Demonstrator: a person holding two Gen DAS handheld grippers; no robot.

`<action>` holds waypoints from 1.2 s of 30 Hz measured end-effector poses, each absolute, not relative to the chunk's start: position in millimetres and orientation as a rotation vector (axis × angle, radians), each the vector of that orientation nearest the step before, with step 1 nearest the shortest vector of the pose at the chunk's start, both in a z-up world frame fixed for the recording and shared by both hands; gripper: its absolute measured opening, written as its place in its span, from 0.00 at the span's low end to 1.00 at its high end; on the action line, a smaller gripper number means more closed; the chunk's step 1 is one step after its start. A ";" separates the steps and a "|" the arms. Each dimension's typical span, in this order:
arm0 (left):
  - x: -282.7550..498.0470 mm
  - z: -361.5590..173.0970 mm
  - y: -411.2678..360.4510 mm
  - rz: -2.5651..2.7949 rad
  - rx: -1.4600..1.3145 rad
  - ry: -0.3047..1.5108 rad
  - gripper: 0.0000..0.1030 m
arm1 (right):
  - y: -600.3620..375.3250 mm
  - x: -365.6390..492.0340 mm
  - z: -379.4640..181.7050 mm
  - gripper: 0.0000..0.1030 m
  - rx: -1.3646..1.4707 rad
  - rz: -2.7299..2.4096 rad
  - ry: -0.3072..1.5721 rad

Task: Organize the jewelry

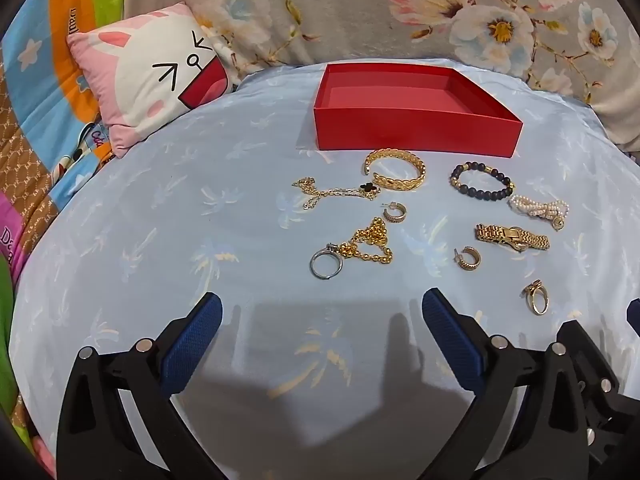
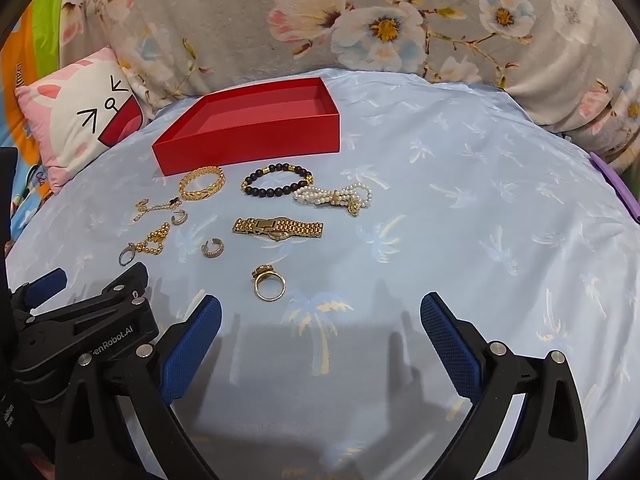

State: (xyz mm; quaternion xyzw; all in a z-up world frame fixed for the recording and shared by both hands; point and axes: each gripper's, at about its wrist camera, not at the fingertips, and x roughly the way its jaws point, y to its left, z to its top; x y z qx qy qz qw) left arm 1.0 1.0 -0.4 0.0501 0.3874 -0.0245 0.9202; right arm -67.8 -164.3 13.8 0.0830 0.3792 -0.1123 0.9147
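My left claw (image 1: 322,300) hangs low over the pale blue palm-print bedsheet (image 1: 160,220), its blue-padded fingers (image 1: 192,344) spread wide with nothing between them. My right claw (image 2: 320,304) sits just beside it, likewise spread wide and holding nothing.

Farthest left lies the pink and white cartoon-face cushion (image 1: 148,72), against the grey floral blanket (image 1: 340,8). Next, at the back of the sheet, stands the shallow red cardboard box (image 1: 416,128), with nothing inside that I can see.

All the jewelry lies loose on the sheet in front of that box. Leftmost is the thin gold chain with a black clover charm (image 1: 340,192); nearer me, the plain silver ring (image 1: 326,265) touches the heaped gold ball-chain (image 1: 370,242). Between those sits a small gold hoop earring (image 1: 395,213), and just before the box the wide gold braided cuff bangle (image 1: 396,170). Further right come the dark beaded bracelet with gold spacers (image 1: 482,181), the second gold hoop earring (image 1: 468,259), the gold link-band watch (image 1: 512,237), the white pearl strand bracelet (image 1: 538,208), and nearest my right claw the gold ring with a raised setting (image 2: 269,283)
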 end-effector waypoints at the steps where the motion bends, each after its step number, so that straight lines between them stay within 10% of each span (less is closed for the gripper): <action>1: 1.7 -0.4 1.8 -0.049 0.102 0.796 0.95 | -164.2 -67.9 13.8 0.95 0.170 -0.231 0.780; 36: -1.5 1.8 -0.9 -0.045 0.121 0.774 0.95 | -164.7 -68.5 13.0 0.95 0.150 -0.240 0.775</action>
